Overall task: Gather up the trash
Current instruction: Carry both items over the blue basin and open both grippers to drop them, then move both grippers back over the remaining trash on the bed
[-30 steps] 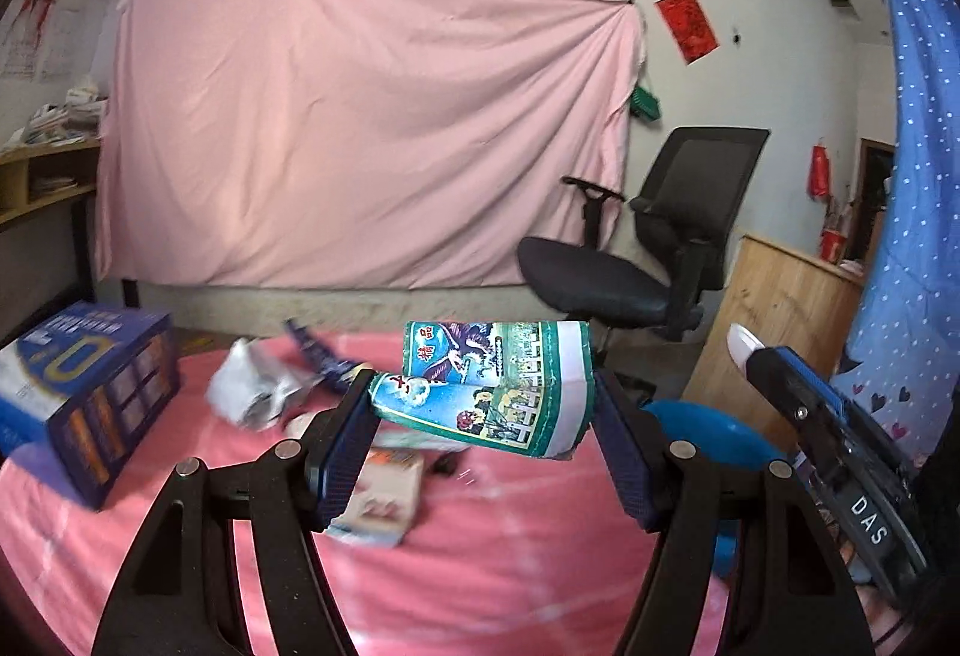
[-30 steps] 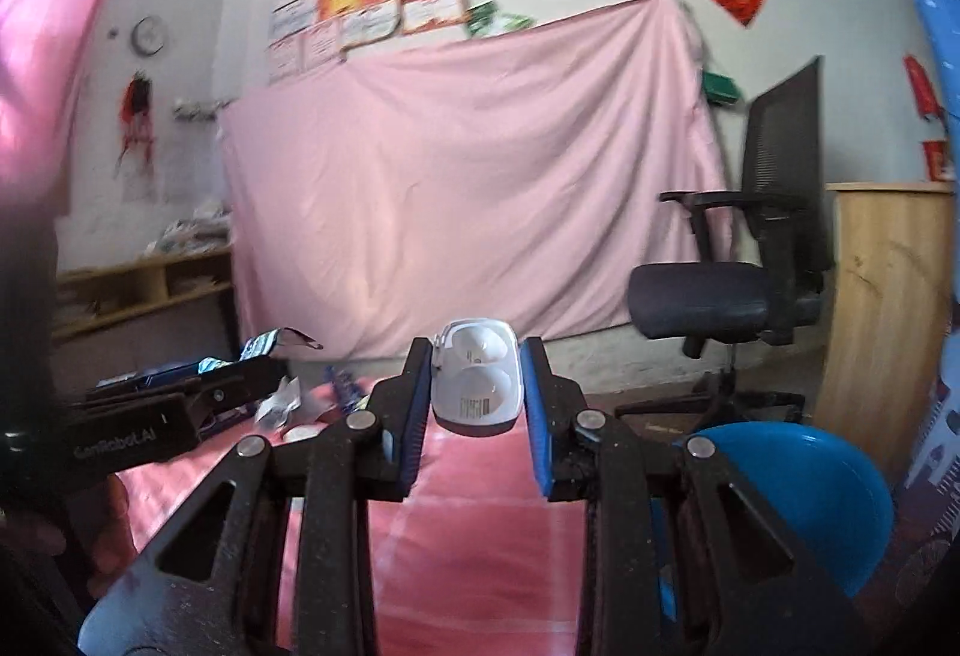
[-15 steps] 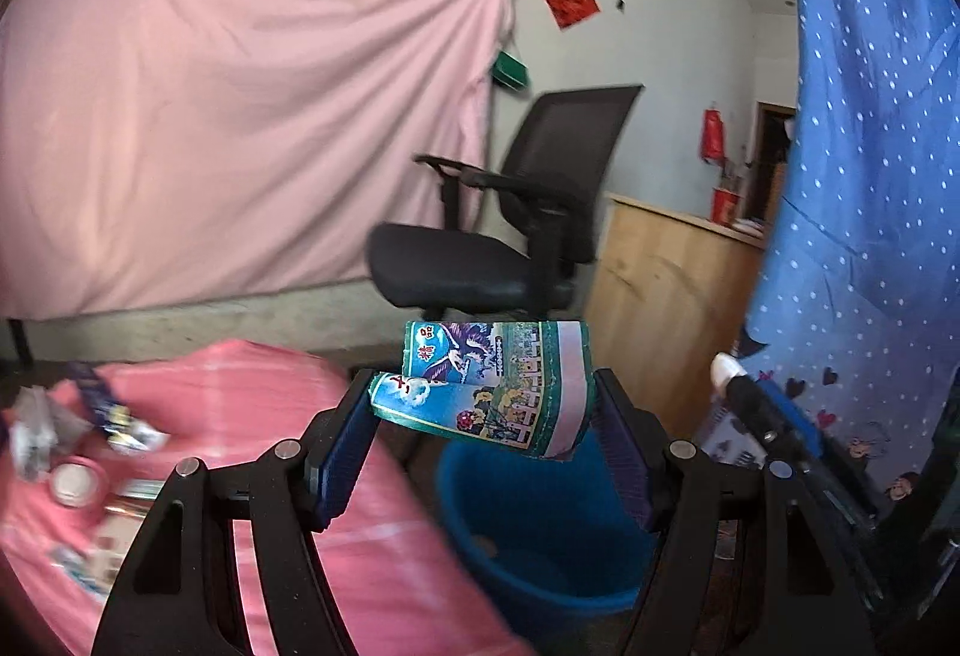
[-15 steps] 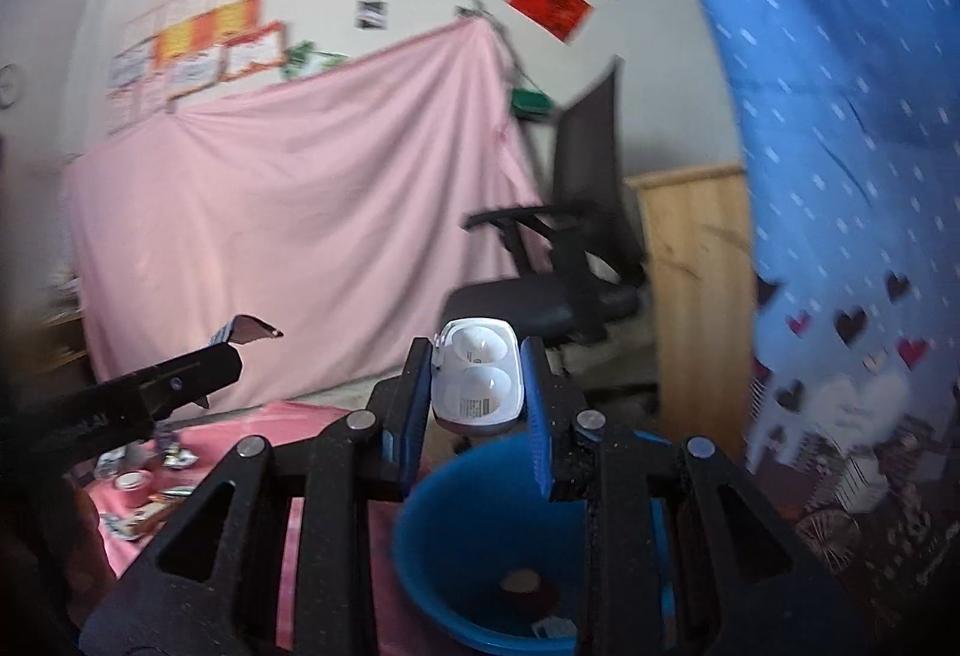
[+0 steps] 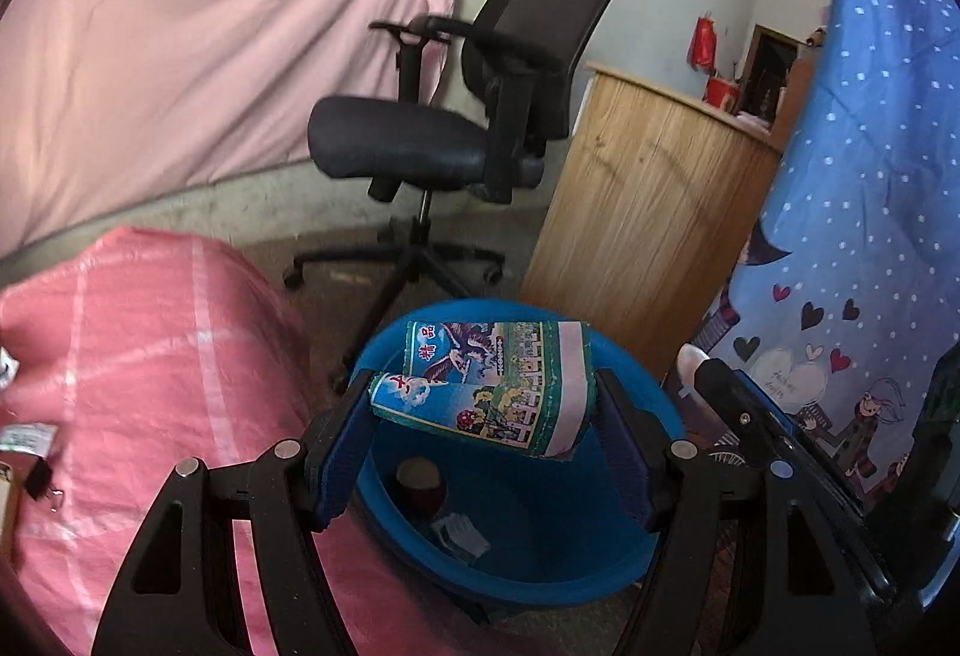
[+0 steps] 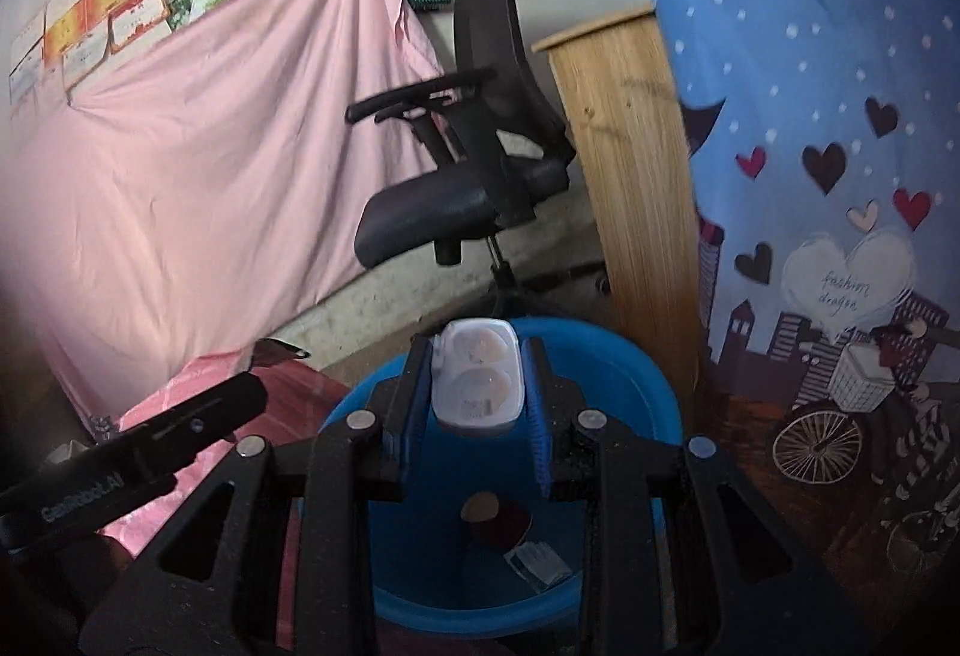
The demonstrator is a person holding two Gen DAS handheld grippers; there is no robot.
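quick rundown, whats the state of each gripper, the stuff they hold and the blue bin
left gripper: shut on the carton
printed carton: crushed, held above the bin
right gripper: shut on the white container
white container: held above the bin
blue bin: upright, open top, a few items at the bottom

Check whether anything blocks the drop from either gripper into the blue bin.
Nothing visible does. The printed packet in the left gripper and the white plastic container in the right gripper both hang over the open blue bin, which holds only a few pieces at the bottom.
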